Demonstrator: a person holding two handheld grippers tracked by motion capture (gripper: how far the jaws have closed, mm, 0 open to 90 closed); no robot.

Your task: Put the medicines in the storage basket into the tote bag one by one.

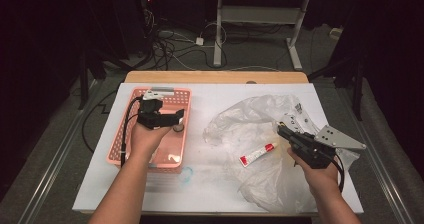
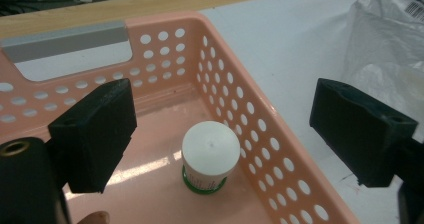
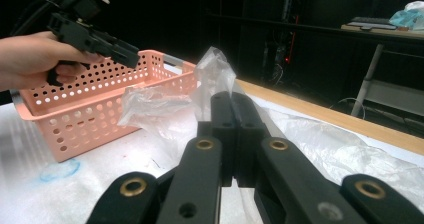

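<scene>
From above, we hold our left gripper [image 1: 176, 118] over the pink basket [image 1: 185, 95] near the table's [image 1: 220, 96] left edge. Its view shows jaws wide above a white bottle [image 2: 209, 156] by the basket's right wall. Our right gripper [image 3: 233, 115] is closed, empty, before the plastic bag [image 3: 160, 106].

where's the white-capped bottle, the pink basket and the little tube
white-capped bottle [image 2: 210, 146]: left gripper view, on its white cap.
pink basket [image 1: 183, 115]: high view, on its right wall.
red-capped tube [image 1: 257, 154]: high view, on the white body of the tube.
</scene>
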